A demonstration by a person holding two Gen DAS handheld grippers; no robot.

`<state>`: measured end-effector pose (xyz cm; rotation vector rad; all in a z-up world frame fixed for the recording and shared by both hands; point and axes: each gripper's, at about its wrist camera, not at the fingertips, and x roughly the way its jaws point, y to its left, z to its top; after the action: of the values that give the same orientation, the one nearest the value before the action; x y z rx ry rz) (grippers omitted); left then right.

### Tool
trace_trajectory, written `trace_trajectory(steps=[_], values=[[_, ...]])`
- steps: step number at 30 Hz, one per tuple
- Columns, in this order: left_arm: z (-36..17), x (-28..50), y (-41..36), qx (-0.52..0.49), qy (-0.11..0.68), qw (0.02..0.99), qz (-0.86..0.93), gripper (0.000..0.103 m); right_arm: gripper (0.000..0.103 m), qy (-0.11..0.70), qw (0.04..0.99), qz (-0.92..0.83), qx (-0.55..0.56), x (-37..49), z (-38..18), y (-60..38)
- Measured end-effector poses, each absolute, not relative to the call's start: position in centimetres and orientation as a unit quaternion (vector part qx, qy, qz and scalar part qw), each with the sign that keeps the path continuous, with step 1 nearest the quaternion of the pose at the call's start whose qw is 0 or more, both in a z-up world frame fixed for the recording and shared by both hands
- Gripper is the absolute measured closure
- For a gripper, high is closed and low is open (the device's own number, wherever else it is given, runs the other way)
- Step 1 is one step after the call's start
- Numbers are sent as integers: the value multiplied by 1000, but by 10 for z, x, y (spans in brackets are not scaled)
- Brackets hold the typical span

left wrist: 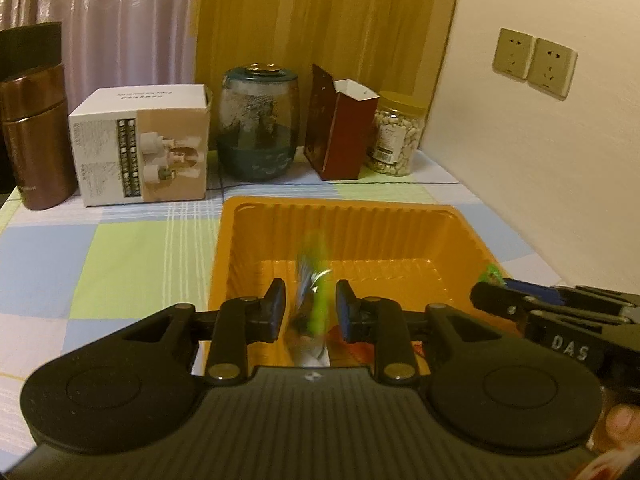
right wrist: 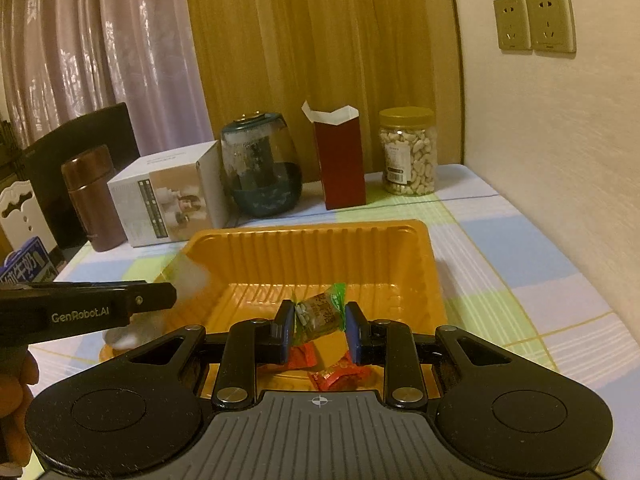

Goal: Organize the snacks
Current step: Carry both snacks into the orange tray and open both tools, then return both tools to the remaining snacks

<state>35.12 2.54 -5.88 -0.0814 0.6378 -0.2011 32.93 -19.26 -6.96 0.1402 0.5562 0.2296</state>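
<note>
- Two risks: the left gripper (left wrist: 310, 310), fingers parted around a blurred green packet (left wrist: 316, 280), may drop it outside the orange tray (left wrist: 340, 216).
- The right gripper (right wrist: 320, 330), clenching a green-ended snack (right wrist: 320, 312), could lose it.

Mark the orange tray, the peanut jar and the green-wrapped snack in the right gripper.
orange tray (right wrist: 320, 248): right wrist view, ribbed back wall.
peanut jar (right wrist: 409, 160): right wrist view, clear body.
green-wrapped snack (right wrist: 320, 314): right wrist view, wrapper middle.

Over the orange tray (left wrist: 400, 220) on the checked tabletop (left wrist: 120, 256), the left gripper (left wrist: 311, 306) has a blurred green-and-white snack packet (left wrist: 314, 280) between its parted fingers (left wrist: 276, 304), touching neither.
</note>
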Motion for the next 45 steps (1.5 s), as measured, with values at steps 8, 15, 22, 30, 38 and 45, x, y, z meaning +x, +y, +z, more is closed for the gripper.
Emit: trace_trajectory(steps=[8,15,22,30,38,45], values=[[-54,345,37,-53,312,945,-86,78,76,274,952,109,80,331,-69,-196],[-52,343,36,-58,312,944,-89,76,76,274,952,107,88,333,-70,-198],[-50,335,32,-38,311,946,-88,62,48,260,953,94,123,334,-70,-216],[-46,321,28,-27,304,949,-82,62,48,242,955,67,159,324,-63,-241],[-45,289,28,-32,306,948,-82,61,48,231,960,51,147,301,-56,-249],[-51,248,35,-49,314,946,-70,61,48,227,963,55,131,263,-49,-254]])
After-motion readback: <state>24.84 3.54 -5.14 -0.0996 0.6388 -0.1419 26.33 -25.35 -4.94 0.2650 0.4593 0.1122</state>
